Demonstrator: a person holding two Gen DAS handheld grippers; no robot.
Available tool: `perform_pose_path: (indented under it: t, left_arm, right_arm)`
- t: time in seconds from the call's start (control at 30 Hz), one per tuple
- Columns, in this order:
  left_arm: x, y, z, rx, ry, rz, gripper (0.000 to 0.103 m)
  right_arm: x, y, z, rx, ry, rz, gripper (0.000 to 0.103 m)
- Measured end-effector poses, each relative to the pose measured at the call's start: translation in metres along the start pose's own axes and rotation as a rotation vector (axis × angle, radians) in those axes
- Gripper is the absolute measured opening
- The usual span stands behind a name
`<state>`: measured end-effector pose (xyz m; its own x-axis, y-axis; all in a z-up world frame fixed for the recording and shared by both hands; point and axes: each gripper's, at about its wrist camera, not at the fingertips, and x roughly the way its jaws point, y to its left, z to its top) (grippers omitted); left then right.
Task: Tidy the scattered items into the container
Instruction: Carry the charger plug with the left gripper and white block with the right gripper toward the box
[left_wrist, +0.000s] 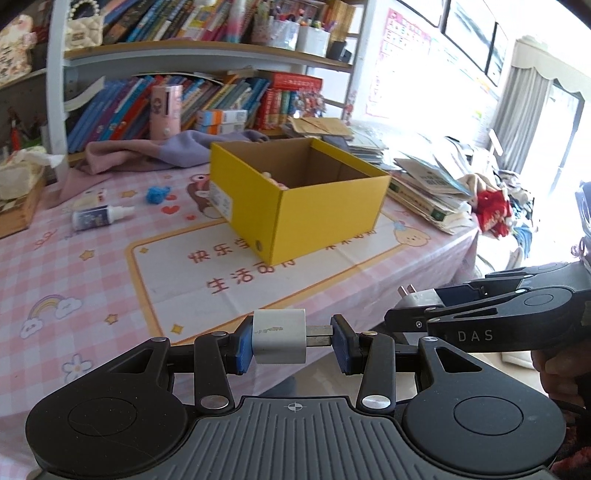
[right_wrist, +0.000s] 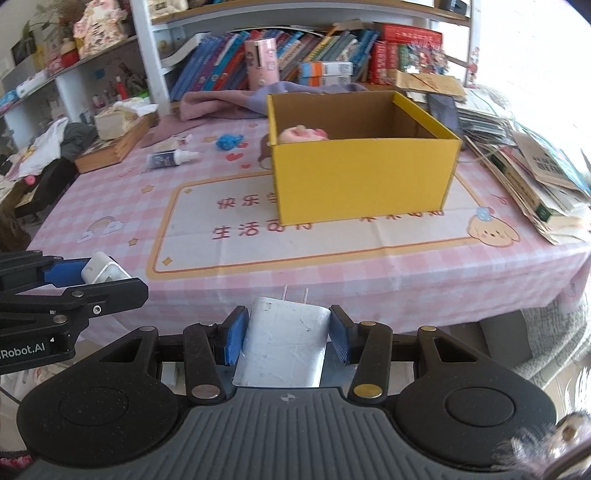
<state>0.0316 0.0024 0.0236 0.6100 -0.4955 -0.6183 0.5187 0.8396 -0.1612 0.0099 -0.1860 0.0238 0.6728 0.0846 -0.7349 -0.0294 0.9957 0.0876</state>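
Left wrist view: the left claw (left_wrist: 293, 341) pinches a small white charger block (left_wrist: 279, 336) between its blue pads, the block sitting against the left pad with a metal part reaching to the right pad. Ahead of the claw, the open yellow box (left_wrist: 295, 199) stands on the pink checked bench (left_wrist: 92, 266). Ahead and to the left lie a small spray bottle (left_wrist: 99, 217) and a blue crumpled thing (left_wrist: 157, 194), well apart from the box. The right claw (left_wrist: 410, 314) comes in from the right, just beside the left one, gripping a white plug adapter (left_wrist: 419, 298).

Right wrist view: the right claw (right_wrist: 285, 334) is pressed onto the white plug adapter (right_wrist: 284, 341), its two prongs pointing forward toward the bench (right_wrist: 369, 273). The yellow box (right_wrist: 362, 177) sits ahead and slightly right, with something pink inside, perhaps a soft toy; it is too blurred to tell. The spray bottle (right_wrist: 171, 158) and the blue crumpled thing (right_wrist: 229, 141) lie ahead to the left. The left claw (right_wrist: 110, 278) enters at the left edge, holding the small white charger block (right_wrist: 105, 271).
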Motion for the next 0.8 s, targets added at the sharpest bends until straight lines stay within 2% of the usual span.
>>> perform_pose_path:
  t: [0.37, 0.8]
  left_arm:
    - [0.024, -0.018, 0.014, 0.050, 0.011, -0.054, 0.041]
    - [0.047, -0.033, 0.032, 0.087, 0.010, -0.080, 0.041]
  right_arm:
    - [-0.004, -0.026, 0.001, 0.055, -0.009, -0.054, 0.045]
    - [0.001, -0.051, 0.011, 0.084, -0.019, -0.084, 0.045]
